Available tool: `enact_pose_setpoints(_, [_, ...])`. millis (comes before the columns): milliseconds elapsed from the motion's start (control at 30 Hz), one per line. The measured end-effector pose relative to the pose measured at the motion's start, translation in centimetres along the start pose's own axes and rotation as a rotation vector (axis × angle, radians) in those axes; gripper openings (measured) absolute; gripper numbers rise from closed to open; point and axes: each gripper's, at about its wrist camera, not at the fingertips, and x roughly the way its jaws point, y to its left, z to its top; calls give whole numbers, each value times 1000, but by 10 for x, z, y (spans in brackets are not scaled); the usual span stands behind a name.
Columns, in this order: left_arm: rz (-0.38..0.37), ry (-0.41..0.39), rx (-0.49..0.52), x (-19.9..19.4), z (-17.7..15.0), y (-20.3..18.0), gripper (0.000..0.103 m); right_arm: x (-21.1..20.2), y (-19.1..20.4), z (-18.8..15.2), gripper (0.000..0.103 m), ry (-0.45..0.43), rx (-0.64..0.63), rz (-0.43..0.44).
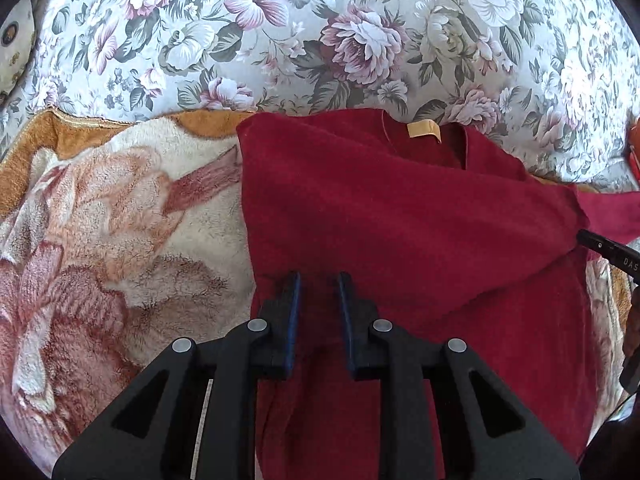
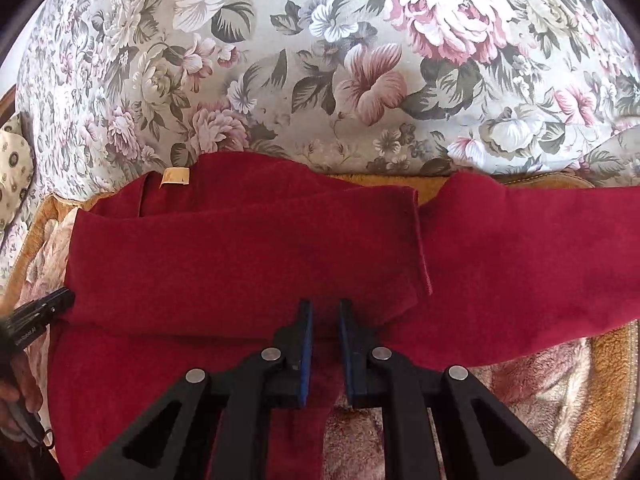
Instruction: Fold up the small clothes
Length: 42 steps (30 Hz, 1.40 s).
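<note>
A dark red long-sleeved top (image 1: 400, 232) lies on a plush blanket, neck label (image 1: 424, 131) at the far edge. One sleeve is folded across the body; its cuff edge (image 2: 420, 240) shows in the right wrist view, where the other sleeve (image 2: 540, 248) stretches right. My left gripper (image 1: 319, 280) hovers over the garment's left side, jaws slightly apart, nothing between them. My right gripper (image 2: 325, 308) sits over the garment's lower middle (image 2: 240, 264), jaws slightly apart, empty. Each gripper's tip shows at the other view's edge: the right (image 1: 608, 250), the left (image 2: 40, 312).
The beige and rust plush blanket (image 1: 120, 240) covers the near surface. A floral-print cushion back (image 1: 320, 40) rises behind the garment. A cream patterned pillow (image 1: 16, 48) sits at the far left. An orange object (image 1: 634, 148) peeks in at the right edge.
</note>
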Motion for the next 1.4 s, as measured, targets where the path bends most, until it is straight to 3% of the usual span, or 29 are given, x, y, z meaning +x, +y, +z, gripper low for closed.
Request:
enact_pose_setpoints(133, [-10,-37,6,-17,3,-8,17,-17,-3,6,12,-47,10,2])
enact_pose_setpoints(167, [-15,-38,2,-17,2,-10,21,-16,-5,7,13,-46,21,6])
enact_pose_setpoints(267, [-12,-30,-19,-8,-2,-18,45,-3,-5,2,13,-16,37,25])
enact_pose_setpoints(333, [7,-12,-25,3,-5,-21,46,14,-3,-6,14,32,31,30])
enact_pose_setpoints(400, [30,5,-19,9,-8,-22,46,15,1,-12,14,-4,9,11])
enact_pose_setpoints(467, [43,-10,-9,2,-8,-26,46,12,1,-10,14,14,21,13])
enact_pose_setpoints(700, [4,-59,13,-20,3,-47,46,-10,-3,-2,15,-18,42,26])
enact_pose_setpoints(833, [-23,-31,-2,-6,5,-58,48,3,-11,-3,17,4,82,9])
enact_pose_setpoints(967, [-4,62,-16,27,1,-65,52,16,-17,-6,19,13,104,25])
enact_pose_setpoints(1033, [16,26,3,25,0,-72,57,14,-21,-5,20,17,120,49])
enact_pose_setpoints(1100, [33,39,10,23,2,-79,58,7,-27,-5,22,15,146,82])
enact_pose_setpoints(1233, [-41,17,0,9,9,-96,58,-17,-47,-5,32,-22,157,28])
enact_pose_setpoints(1400, [-122,11,33,6,16,-127,58,-45,-96,-8,32,-31,235,-39])
